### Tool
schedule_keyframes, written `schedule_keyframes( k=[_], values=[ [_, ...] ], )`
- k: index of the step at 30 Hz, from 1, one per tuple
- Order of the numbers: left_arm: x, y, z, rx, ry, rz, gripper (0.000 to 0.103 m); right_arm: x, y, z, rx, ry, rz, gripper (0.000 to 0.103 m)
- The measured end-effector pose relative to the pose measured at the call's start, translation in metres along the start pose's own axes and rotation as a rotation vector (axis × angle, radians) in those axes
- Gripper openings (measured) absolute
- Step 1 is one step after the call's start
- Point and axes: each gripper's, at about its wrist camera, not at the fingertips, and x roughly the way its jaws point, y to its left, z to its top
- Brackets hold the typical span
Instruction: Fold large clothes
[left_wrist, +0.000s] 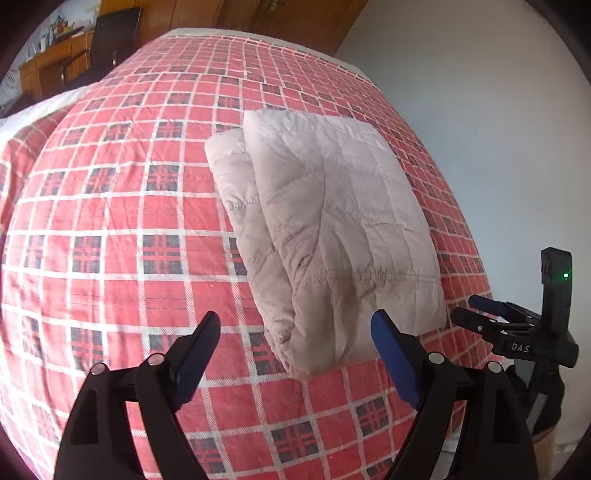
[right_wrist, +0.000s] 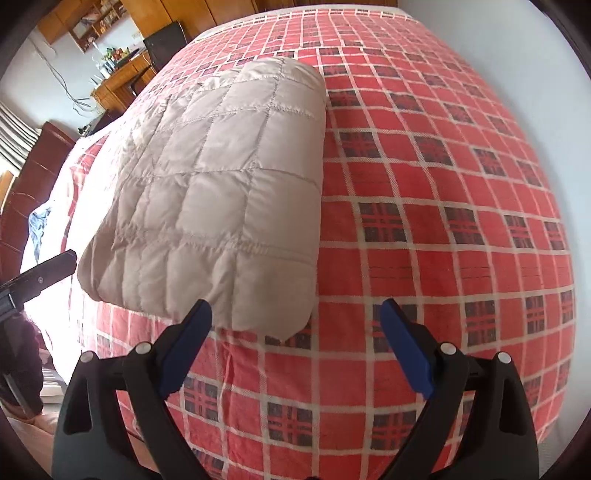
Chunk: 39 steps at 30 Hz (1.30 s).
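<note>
A pale beige quilted jacket (left_wrist: 325, 221) lies folded into a thick rectangular bundle on the red plaid bed cover (left_wrist: 122, 221). My left gripper (left_wrist: 295, 328) hovers open just short of the bundle's near end, with nothing between its fingers. The right gripper (left_wrist: 480, 314) shows at the right edge of the left wrist view, beside the bed. In the right wrist view the folded jacket (right_wrist: 221, 192) fills the left centre. My right gripper (right_wrist: 297, 314) stands open near the bundle's closest corner, holding nothing. The left gripper's black finger (right_wrist: 48, 271) pokes in at the left.
The bed cover (right_wrist: 443, 221) stretches away bare to the right of the bundle. A white wall (left_wrist: 480, 110) borders the bed's right side. A wooden desk (left_wrist: 55, 62) and cabinets stand beyond the far side. Blue cloth (right_wrist: 38, 229) lies by the dark headboard (right_wrist: 22, 184).
</note>
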Motion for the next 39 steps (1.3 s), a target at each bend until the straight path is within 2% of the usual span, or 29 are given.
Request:
schedule_keyframes(
  k=[6,8,10,15,23,33,39],
  values=[
    [-0.013,-0.012,-0.014,0.014,-0.005,0.061,0.085,-0.018,0.008,-0.003,-0.003,-0.018,-0.022,0.093],
    [-0.011,-0.009,-0.015,0.014,0.002,0.093,0.088,-0.020,0.011,-0.003,-0.003,-0.015,-0.034,0.095],
    [-0.014,-0.012,-0.018,0.016,0.000,0.098,0.088,-0.026,0.015,-0.006,-0.002,-0.009,-0.056,0.095],
    [-0.019,-0.014,-0.022,0.010,-0.004,0.102,0.088,-0.030,0.017,-0.008,0.003,-0.011,-0.032,0.095],
    [-0.027,-0.021,-0.029,0.024,-0.010,0.133,0.088,-0.044,0.025,-0.013,-0.005,-0.024,-0.052,0.096],
    [-0.035,-0.030,-0.036,0.040,-0.031,0.181,0.088,-0.059,0.035,-0.020,-0.010,-0.060,-0.113,0.096],
    [-0.038,-0.032,-0.038,0.047,-0.038,0.197,0.088,-0.061,0.033,-0.022,-0.011,-0.053,-0.140,0.097]
  ],
)
